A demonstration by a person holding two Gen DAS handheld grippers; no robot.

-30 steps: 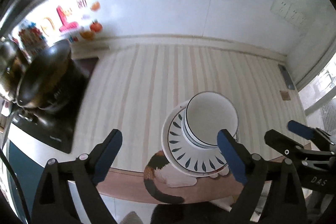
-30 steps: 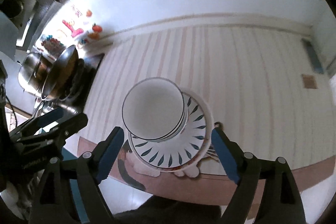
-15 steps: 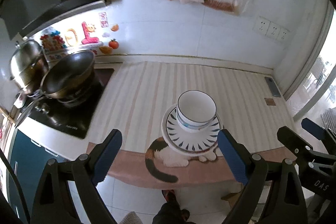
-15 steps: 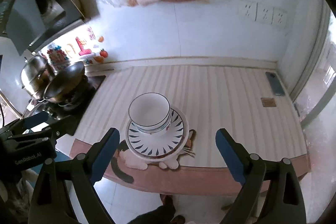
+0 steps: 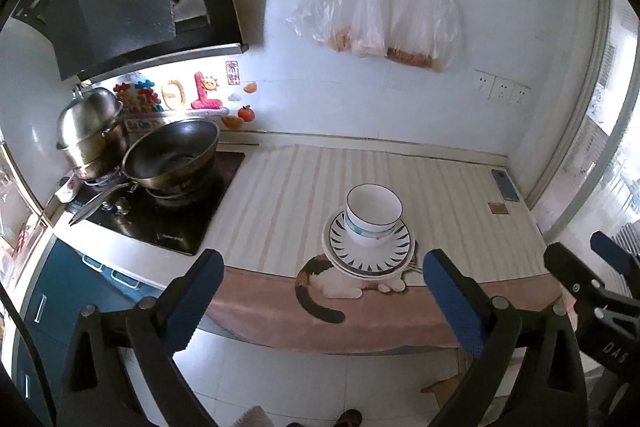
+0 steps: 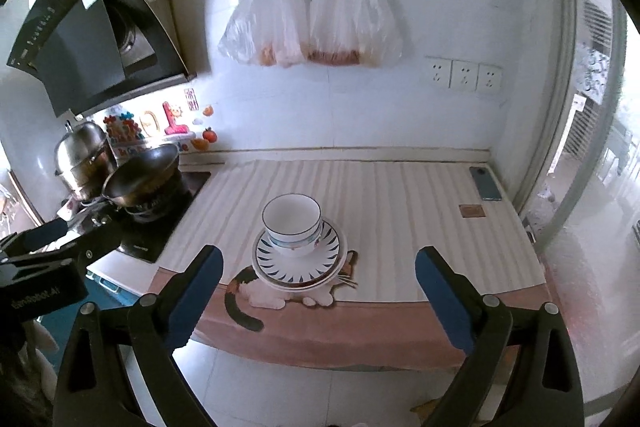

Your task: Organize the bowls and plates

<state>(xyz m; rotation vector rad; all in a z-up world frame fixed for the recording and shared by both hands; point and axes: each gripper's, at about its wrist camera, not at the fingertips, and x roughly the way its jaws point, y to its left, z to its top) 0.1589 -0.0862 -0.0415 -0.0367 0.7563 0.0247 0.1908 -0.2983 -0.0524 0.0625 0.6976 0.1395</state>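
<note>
White bowls are nested and stand on a stack of plates with dark leaf marks, near the front edge of the striped counter mat. The same bowls and plates show in the right wrist view. My left gripper is open and empty, held back off the counter over the floor. My right gripper is open and empty, also back from the counter; its body shows at the right of the left wrist view.
A stove with a wok and a steel pot is at the left. A phone and a small brown square lie at the counter's far right. Plastic bags hang on the wall.
Both grippers have pulled back and up from the stack, which now looks smaller and farther. The bowls and plates stay in place on the mat.
</note>
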